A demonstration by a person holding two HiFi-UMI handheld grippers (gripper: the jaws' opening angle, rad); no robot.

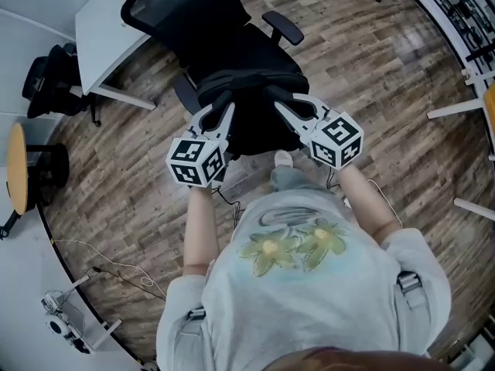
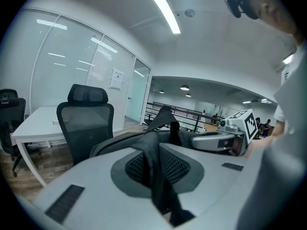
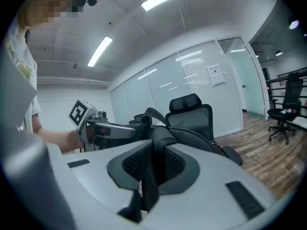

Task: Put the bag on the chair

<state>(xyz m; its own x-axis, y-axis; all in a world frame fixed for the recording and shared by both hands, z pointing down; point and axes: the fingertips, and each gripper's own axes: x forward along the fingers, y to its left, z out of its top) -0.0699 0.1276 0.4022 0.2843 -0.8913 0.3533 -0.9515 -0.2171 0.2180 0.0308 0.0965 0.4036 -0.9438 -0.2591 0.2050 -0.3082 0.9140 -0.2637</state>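
Clamped jaws fill each gripper view: the left gripper [image 2: 156,169] is pinched shut on one black strap [image 2: 152,152] of the bag [image 1: 251,99], and the right gripper [image 3: 153,164] on another. The bag hangs between them at the front of the office chair [image 1: 182,2] — over its seat, though I cannot tell whether it rests there. Lowering, if needed, and letting go look like what is left.

Wall notice [image 2: 116,79] apparently too small to read
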